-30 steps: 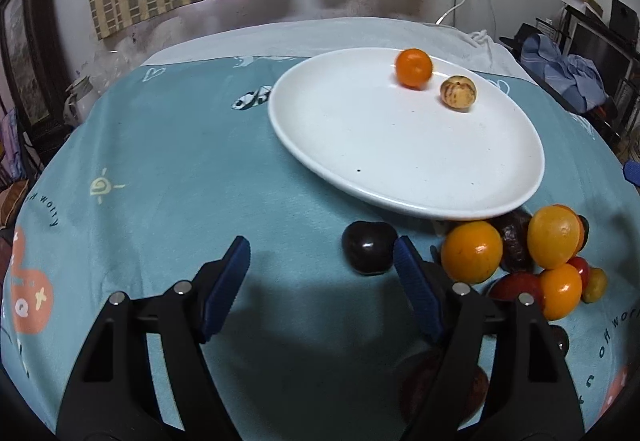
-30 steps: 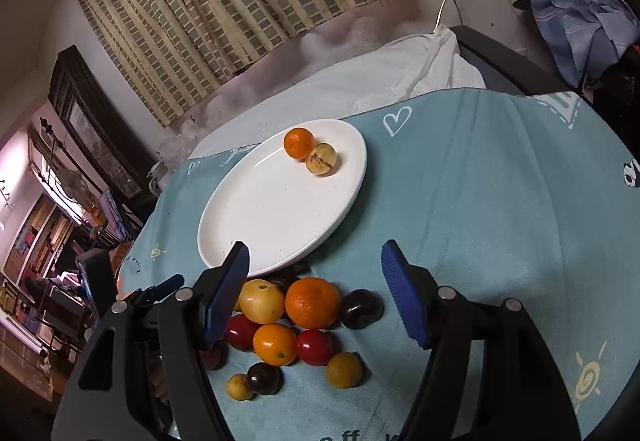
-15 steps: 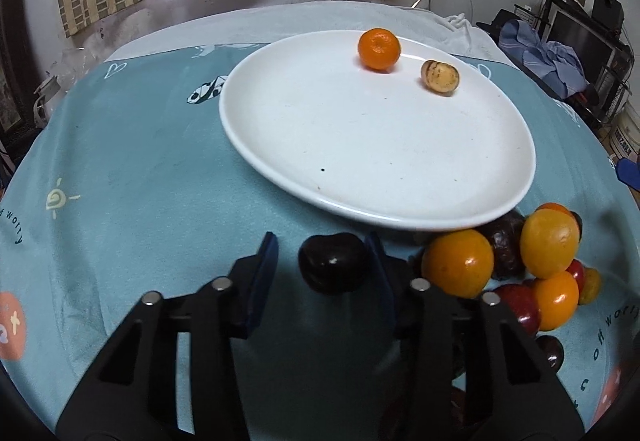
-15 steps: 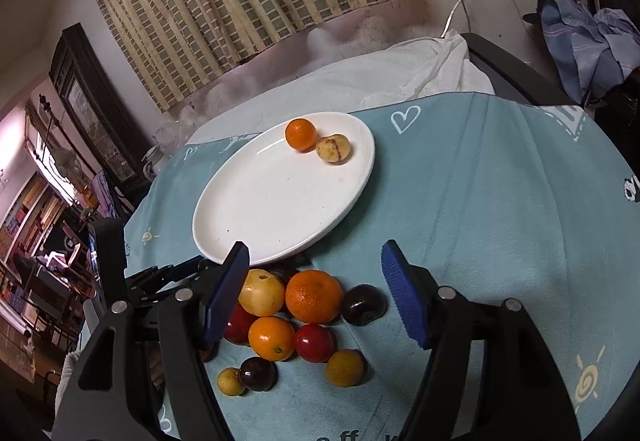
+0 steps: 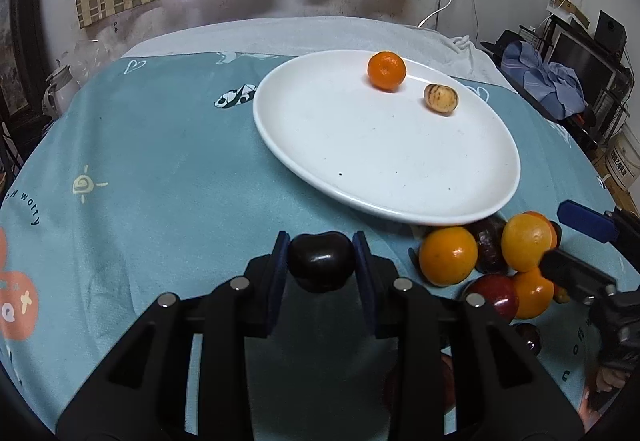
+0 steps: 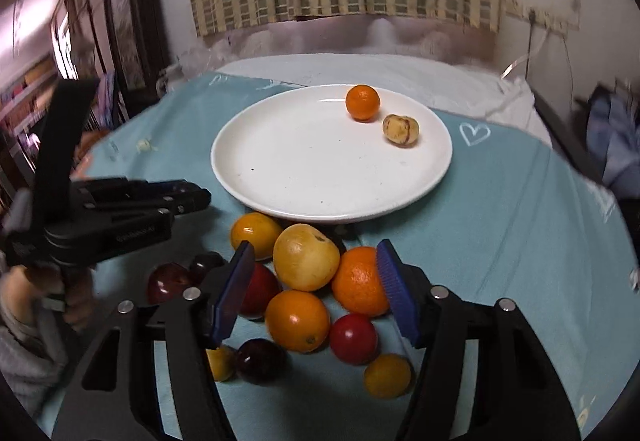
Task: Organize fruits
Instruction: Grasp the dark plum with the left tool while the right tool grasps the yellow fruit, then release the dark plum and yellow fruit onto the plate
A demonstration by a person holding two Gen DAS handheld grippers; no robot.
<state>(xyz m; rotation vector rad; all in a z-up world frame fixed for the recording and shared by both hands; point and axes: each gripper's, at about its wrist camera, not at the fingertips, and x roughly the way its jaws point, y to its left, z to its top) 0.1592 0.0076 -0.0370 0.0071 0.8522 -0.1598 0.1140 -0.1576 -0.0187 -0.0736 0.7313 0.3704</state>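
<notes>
We see one teal cloth (image 5: 168,169), soft and printed. One glossy white oval plate (image 5: 360,161) holds two fruits at 1 o'clock: a round orange (image 5: 386,71) and a speckled tan fruit (image 5: 440,99). The left gripper (image 5: 321,261) has just closed and clamps one shiny dark plum (image 5: 320,261) below the plate, at 6 o'clock. The right gripper (image 6: 316,289), half-wide and narrowing, straddles the pile (image 6: 308,281), gripping nothing.

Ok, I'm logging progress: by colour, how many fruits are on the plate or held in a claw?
Orange fruit on the plate: 1
Tan speckled fruit on the plate: 1
Dark fruit between the jaws of the left claw, which have just been closing on it: 1
Total: 3
</notes>
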